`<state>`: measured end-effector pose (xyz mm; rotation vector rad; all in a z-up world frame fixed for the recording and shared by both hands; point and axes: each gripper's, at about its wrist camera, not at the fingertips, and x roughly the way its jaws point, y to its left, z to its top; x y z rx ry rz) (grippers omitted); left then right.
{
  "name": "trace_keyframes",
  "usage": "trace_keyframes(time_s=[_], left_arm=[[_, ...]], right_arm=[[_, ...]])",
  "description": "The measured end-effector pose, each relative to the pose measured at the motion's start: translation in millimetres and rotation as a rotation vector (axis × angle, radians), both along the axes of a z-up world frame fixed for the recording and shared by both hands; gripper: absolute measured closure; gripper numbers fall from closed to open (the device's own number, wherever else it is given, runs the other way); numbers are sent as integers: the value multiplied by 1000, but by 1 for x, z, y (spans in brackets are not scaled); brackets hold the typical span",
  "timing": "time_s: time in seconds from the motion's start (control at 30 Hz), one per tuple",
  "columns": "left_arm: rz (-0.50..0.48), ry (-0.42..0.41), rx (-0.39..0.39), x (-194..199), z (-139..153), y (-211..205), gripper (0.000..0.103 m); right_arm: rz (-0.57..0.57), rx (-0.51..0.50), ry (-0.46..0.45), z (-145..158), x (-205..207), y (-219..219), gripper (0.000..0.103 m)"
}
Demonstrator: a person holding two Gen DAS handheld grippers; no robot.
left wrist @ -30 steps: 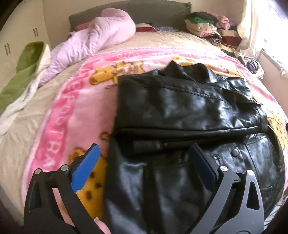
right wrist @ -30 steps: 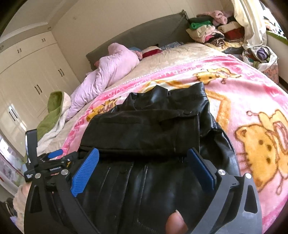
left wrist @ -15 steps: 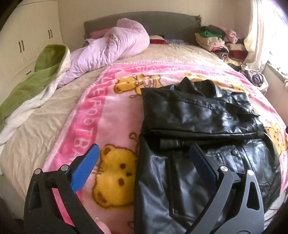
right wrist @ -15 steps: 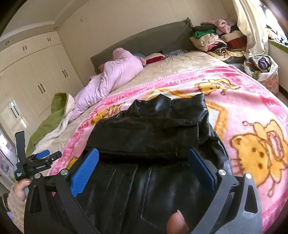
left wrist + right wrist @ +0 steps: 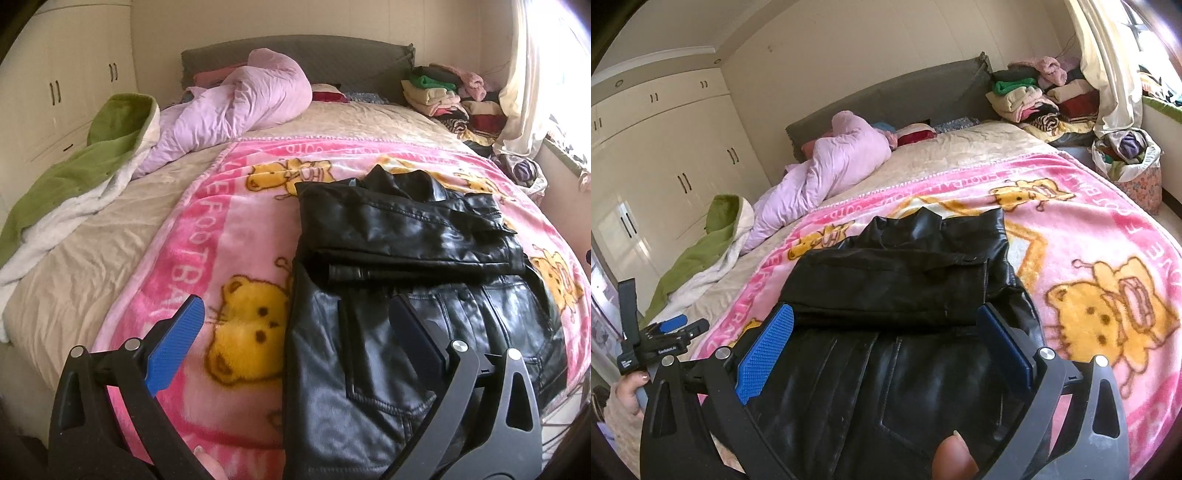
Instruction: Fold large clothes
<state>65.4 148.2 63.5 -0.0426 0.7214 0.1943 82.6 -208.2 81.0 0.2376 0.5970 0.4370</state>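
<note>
Both hand-held grippers hang above the near end of the bed with jaws spread wide and nothing between them: the left hand-held gripper [image 5: 295, 325] straddles the near left edge of the one black leather jacket [image 5: 406, 280], its left pad [image 5: 177, 343] over bare blanket and its right pad over the leather, without touching either as far as the view shows; the right hand-held gripper [image 5: 886, 339] is released too, its two blue pads framing the jacket's lower body just below the folded sleeves. That jacket lies ahead of both grippers on the pink cartoon blanket [image 5: 229, 236], sleeves folded across the chest, collar at the far end. Open blanket lies left of the left gripper and right of the right gripper up to the bed's curved edges; the jacket's hem reaches the near edge beneath the grippers. Farther ahead sit one crumpled lilac duvet [image 5: 240, 107] by the grey headboard [image 5: 295, 51], one green-and-white throw [image 5: 74, 173] far left, and one pile of folded clothes [image 5: 447, 96] far right beside a curtain [image 5: 524, 92]. Two grippers show in the right wrist view, the left one low at the far left.
</note>
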Motion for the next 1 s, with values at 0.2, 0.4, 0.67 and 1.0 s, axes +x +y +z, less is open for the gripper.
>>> trace_keyframes(time_s=[0.2,0.4,0.67,1.0], left_arm=[[-19,0,-4,-14,0,-8,10],[-36,19,-26,-25,-12,-12,10],[-43,85,-73,-31,-39,-5,10],[-67,175,-154,-34,-77,1,10]], right_arm=[[-7,-20,6,-3,-10,-9,4],[-23,-43,23,-11,-23,-26,4],[-38,-81,54,-26,-35,-46,4],[-28,-122,141,-58,-48,-63,4]])
